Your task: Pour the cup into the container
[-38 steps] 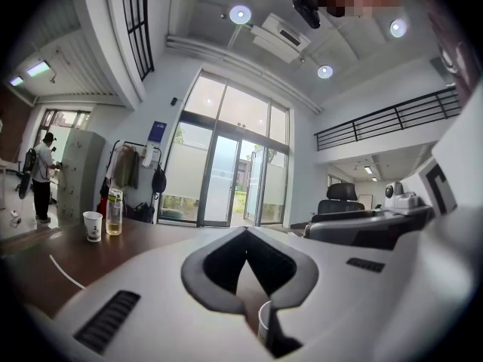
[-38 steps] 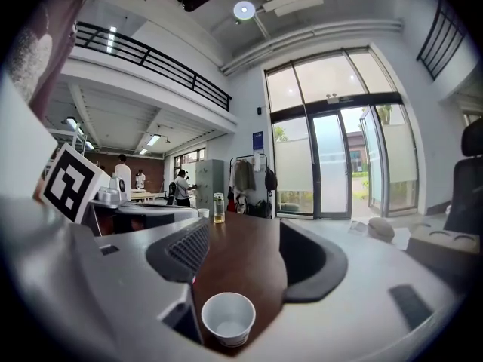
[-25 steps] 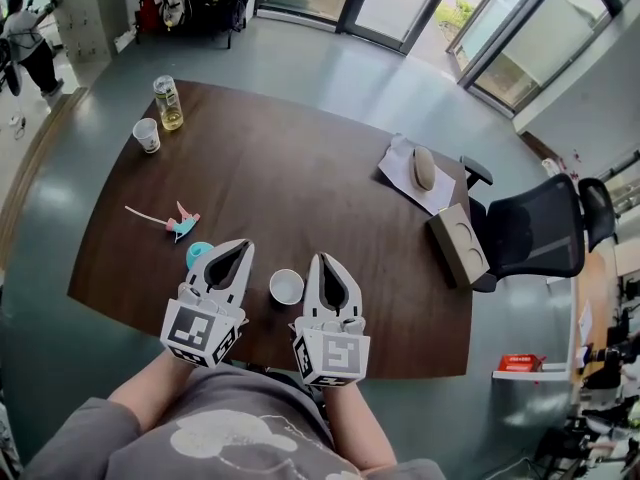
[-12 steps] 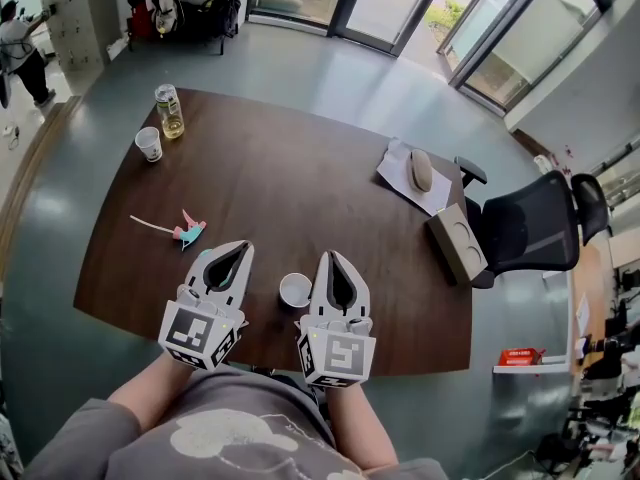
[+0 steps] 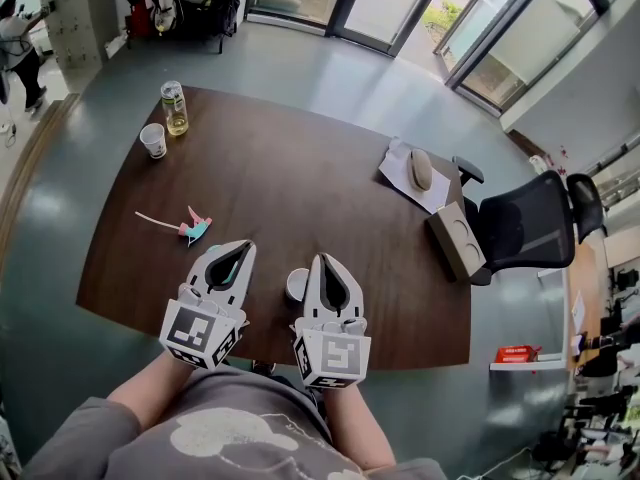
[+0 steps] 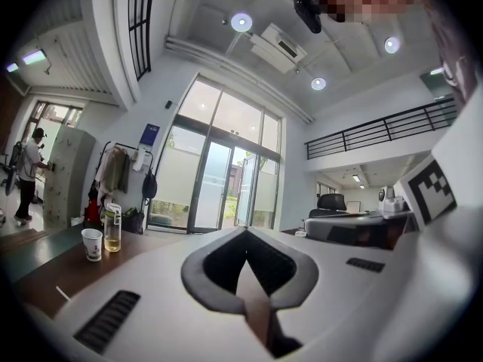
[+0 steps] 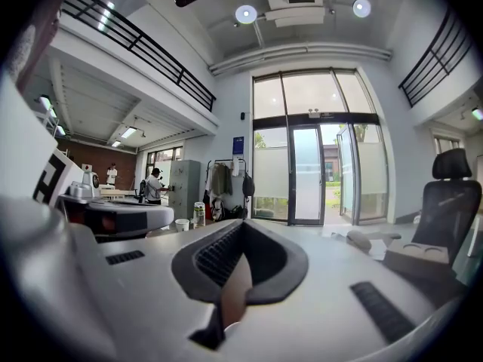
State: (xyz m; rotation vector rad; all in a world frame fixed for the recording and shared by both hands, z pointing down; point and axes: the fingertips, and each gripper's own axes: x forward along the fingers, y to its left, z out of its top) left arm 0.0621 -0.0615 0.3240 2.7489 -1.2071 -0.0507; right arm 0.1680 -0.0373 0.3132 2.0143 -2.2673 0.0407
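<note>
A white paper cup and a glass bottle of yellow liquid stand at the table's far left corner; both also show in the left gripper view, cup and bottle. A small white bowl sits near the front edge, half hidden behind my right gripper. That gripper is shut and holds nothing. My left gripper hovers to the bowl's left, also shut and holding nothing. Each gripper's own view shows its jaws meeting at the tip, the left gripper and the right gripper.
A pink and teal toy lies left of my left gripper. At the far right of the brown table are a grey object on white paper and a cardboard tray. A black office chair stands beyond that edge.
Both grippers have moved a little forward over the table. The white bowl is now partly covered by the right gripper, and a teal object near the left gripper is hidden beneath it.
</note>
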